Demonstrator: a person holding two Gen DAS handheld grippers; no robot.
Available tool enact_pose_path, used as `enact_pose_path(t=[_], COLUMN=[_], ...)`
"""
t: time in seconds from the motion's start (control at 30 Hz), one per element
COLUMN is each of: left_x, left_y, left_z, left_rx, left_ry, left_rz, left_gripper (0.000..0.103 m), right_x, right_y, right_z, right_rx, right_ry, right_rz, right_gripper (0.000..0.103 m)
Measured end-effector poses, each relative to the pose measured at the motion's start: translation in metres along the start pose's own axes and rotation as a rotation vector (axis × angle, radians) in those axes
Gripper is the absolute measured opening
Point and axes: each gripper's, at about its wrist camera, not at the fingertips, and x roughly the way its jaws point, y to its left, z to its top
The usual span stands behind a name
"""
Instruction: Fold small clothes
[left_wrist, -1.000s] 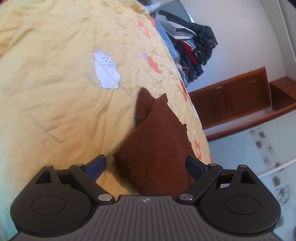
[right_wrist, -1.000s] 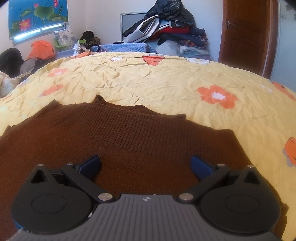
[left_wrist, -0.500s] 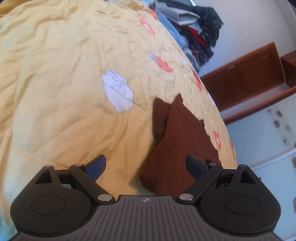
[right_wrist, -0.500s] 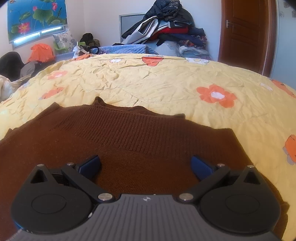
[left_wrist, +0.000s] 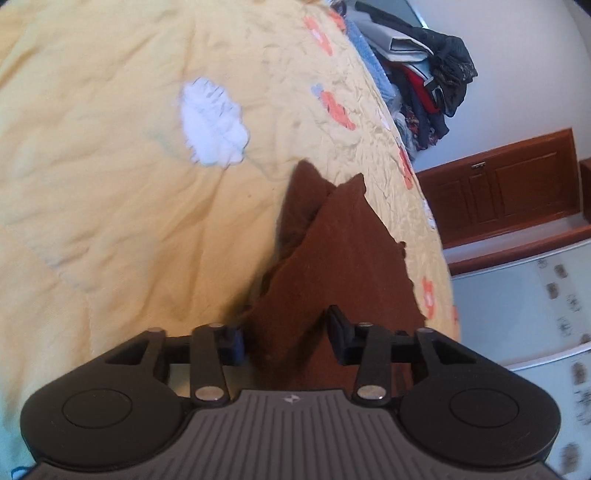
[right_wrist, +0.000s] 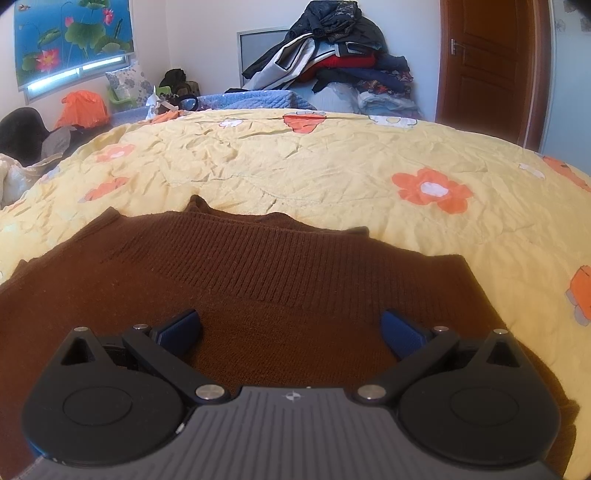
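Step in hand, as I judge it: taking hold of an edge of the brown sweater (right_wrist: 280, 288) to start or carry on a fold. The sweater lies on the bed (right_wrist: 332, 173), on the yellow flowered quilt, spread fairly flat in the right wrist view with its ribbed band towards the far side.

Left claw (left_wrist: 286, 338): jaws narrowed to a small gap, with a raised fold of the sweater standing between the two pads. The fabric fills the gap and looks pinched, but the picture is blurred and the contact on the right pad is not clear; I cannot tell whether the grip is fully made. Beyond the claw the cloth rises in a tented ridge with two pointed corners.

Right claw (right_wrist: 290, 332): jaws wide apart, holding nothing. It hovers low over the near part of the sweater; whether the pads touch the knit cannot be told.

Next move, by my reckoning: firm up the left pinch, then bring the right claw to a matching edge or corner and close on it, so both ends lift together. One-handed lifting would likely drag and skew the knit. A loose knit sags and stretches, so a shallow bite may slip.

Piled clothes (right_wrist: 332, 62) sit at the far end of the bed, well apart.
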Motion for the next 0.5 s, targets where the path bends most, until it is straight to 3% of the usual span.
enact_pose_path(t=[0.13,0.2,0.27,0.33,0.43,0.5], left_x=[0.002,0.000,0.002,0.010,0.023,0.027], left_y=[-0.041,-0.074,-0.104,-0.116,-0.120,-0.121], left_z=[-0.011,-0.033,-0.071,-0.102,-0.133,-0.146], left_rx=[0.263,0.522,0.848,1.054,1.235,1.323], left_ry=[-0.088,-0.146,-0.228,-0.256,-0.261,-0.272], left_rz=[0.127,0.162,0.216,0.238,0.256,0.256], left_gripper=[0.014,0.010,0.010,0.010,0.010,0.010], right_x=[-0.001,-0.001,-0.003,-0.009,-0.020,-0.013], right_y=[-0.001,-0.001,-0.001,-0.001,0.004,0.021], right_z=[0.000,0.000,0.004,0.017,0.043,0.055], right_rx=[0.006,0.009,0.017,0.089,0.260,0.313], right_ry=[-0.001,0.000,0.015,0.054,0.127,0.252], right_rz=[0.004,0.004,0.004,0.029,0.314,0.527], right_gripper=[0.103,0.103,0.103,0.103,0.103,0.103])
